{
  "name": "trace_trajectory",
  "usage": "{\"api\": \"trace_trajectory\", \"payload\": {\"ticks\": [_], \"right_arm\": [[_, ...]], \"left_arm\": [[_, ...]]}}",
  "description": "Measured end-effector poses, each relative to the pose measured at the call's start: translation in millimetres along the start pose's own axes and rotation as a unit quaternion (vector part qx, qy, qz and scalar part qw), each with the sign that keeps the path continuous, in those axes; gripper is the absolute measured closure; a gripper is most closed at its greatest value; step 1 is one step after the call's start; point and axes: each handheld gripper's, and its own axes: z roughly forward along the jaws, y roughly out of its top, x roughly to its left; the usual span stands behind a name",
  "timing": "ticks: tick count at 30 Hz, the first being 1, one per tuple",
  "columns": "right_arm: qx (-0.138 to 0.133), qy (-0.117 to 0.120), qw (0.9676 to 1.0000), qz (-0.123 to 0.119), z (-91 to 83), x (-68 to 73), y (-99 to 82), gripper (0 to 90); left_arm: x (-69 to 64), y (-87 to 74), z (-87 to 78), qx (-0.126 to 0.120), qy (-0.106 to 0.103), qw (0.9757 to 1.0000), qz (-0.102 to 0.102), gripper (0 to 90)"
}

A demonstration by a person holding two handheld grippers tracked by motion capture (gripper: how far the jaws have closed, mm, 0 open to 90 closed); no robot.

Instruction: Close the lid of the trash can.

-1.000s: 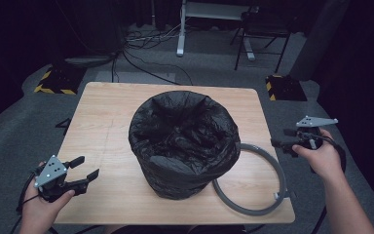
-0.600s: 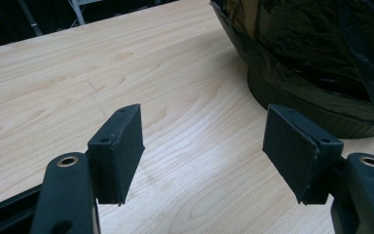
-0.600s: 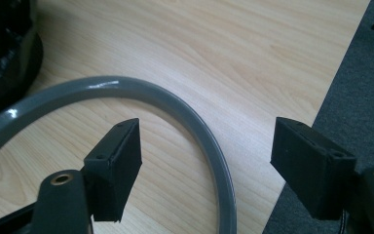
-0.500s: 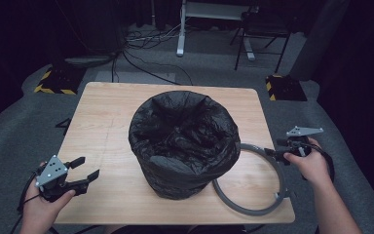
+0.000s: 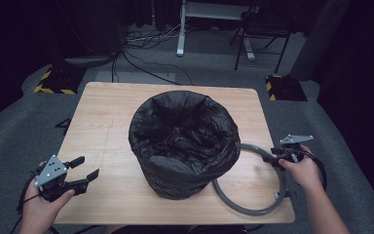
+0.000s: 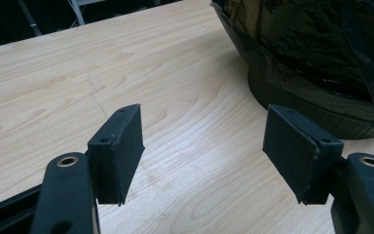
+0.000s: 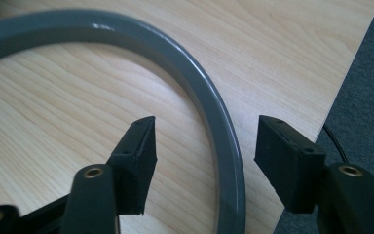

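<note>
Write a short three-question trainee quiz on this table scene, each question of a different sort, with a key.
1. True or false: the right gripper has its jaws standing either side of the grey ring without pressing on it.
2. Multiple choice: where does the grey ring lie relative to the black bag-lined bin? A) inside it B) on the table beside it, on the right gripper's side C) on the floor
3. Fill in: the left gripper holds ____ between its jaws.

Key
1. True: the ring passes between the pads, with gaps on both sides.
2. B
3. Nothing: the jaws stand open over bare wood, beside the bin.
</note>
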Motion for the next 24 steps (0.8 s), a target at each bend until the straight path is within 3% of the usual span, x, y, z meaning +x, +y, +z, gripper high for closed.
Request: {"api": "trace_trajectory", "payload": {"ticks": [9,14,19,24], "right_arm": [[0.014,-0.012,0.9996,-0.022,8.2,0.2,-6.7,67.2],[0.015,-0.007,0.9995,-0.026,11.9,-2.5,-10.6,69.8],[0.019,-0.001,0.9994,-0.03,10.9,-2.8,-10.7,78.2],[0.02,0.014,0.9995,-0.017,5.9,-4.1,-9.8,78.8]], "left_arm": [[0.4,0.9,-2.0,-0.007,-0.001,1.0,0.003,31.2],[0.6,1.3,-3.4,-0.009,0.001,1.0,0.003,31.2],[0.7,1.2,-3.2,-0.01,0.001,0.9999,0.003,31.3],[0.2,1.2,-2.4,-0.009,0.0,1.0,0.003,31.3]]}}
